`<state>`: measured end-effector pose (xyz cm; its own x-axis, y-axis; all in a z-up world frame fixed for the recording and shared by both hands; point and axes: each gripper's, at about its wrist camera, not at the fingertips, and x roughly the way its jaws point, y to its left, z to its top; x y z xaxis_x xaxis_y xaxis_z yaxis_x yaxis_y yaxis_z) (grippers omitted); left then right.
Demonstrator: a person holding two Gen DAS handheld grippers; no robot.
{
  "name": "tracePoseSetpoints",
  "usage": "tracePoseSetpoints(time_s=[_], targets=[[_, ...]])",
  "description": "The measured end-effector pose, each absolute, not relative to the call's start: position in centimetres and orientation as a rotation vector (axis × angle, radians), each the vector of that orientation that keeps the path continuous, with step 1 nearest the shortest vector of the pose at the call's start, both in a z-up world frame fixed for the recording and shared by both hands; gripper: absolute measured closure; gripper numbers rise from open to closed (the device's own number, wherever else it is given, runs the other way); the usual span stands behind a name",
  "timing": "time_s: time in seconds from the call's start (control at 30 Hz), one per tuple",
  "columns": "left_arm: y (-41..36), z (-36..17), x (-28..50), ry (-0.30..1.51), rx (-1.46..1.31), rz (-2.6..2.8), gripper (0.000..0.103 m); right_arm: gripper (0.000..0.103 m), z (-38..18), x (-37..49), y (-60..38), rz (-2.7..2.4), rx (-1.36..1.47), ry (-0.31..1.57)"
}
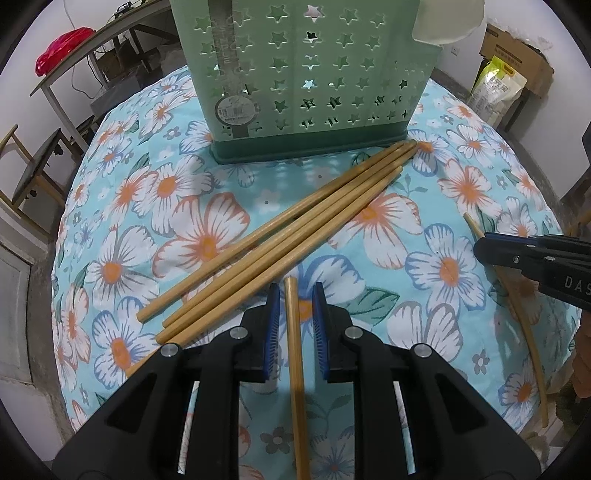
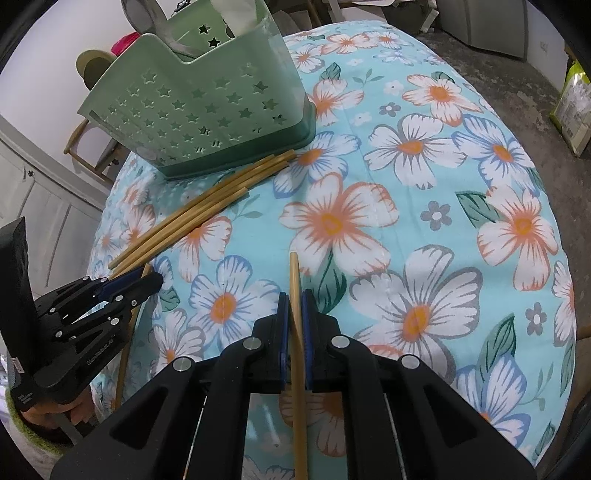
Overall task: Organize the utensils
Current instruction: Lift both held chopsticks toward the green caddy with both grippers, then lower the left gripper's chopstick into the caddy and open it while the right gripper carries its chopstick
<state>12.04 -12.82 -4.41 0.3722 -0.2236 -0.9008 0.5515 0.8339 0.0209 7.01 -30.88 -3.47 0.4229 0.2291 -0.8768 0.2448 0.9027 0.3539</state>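
Observation:
A green star-punched utensil holder (image 1: pixel 303 77) stands at the back of the flowered table; it also shows in the right wrist view (image 2: pixel 199 107). Several wooden chopsticks (image 1: pixel 280 232) lie in a bundle in front of it, also in the right wrist view (image 2: pixel 199 210). My left gripper (image 1: pixel 294 291) is open around one chopstick (image 1: pixel 295 362), with gaps on both sides. My right gripper (image 2: pixel 294 299) is shut on another chopstick (image 2: pixel 297 332). The right gripper also shows in the left wrist view (image 1: pixel 491 251), and the left gripper shows in the right wrist view (image 2: pixel 147 277).
The round table has a blue flowered cloth (image 2: pixel 424 221). A white item (image 1: pixel 447 18) and a grey utensil (image 2: pixel 147 11) stand in the holder. Chairs (image 1: pixel 33 173), a desk (image 1: pixel 99 40) and boxes with bags (image 1: pixel 509 70) stand around the table.

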Motion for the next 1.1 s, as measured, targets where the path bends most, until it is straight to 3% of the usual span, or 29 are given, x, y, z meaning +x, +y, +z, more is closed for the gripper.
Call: tracePoseSetpoints(time_s=[0.13,0.3,0.77,0.83,0.97,1.1], targets=[[-12.6,-4.5,12.5,1.077,0.324,-0.524,0.094,0.094,-3.6,7.2,-31.0,0.003,0.477,1.154],[-11.4,-3.2,13.0,1.043,0.238,-0.573,0.098,0.078,-3.4,7.6,-30.5,0.027,0.471,1.152],[-6.0,5.2,14.2,0.965,-0.065,-0.665,0.098,0.078,-3.4,7.4,-30.9,0.032,0.478,1.133],[-5.6,6.2,14.1,0.945,-0.08,-0.67,0.098,0.08,-3.3,7.4,-30.7,0.027,0.464,1.131],[-5.0,9.0,13.7,0.879,-0.103,-0.697,0.098,0.097,-3.1,7.4,-30.3,-0.004,0.416,1.119],[-4.7,12.2,13.1,0.787,-0.112,-0.718,0.098,0.097,-1.9,6.9,-30.5,-0.015,0.413,1.066]])
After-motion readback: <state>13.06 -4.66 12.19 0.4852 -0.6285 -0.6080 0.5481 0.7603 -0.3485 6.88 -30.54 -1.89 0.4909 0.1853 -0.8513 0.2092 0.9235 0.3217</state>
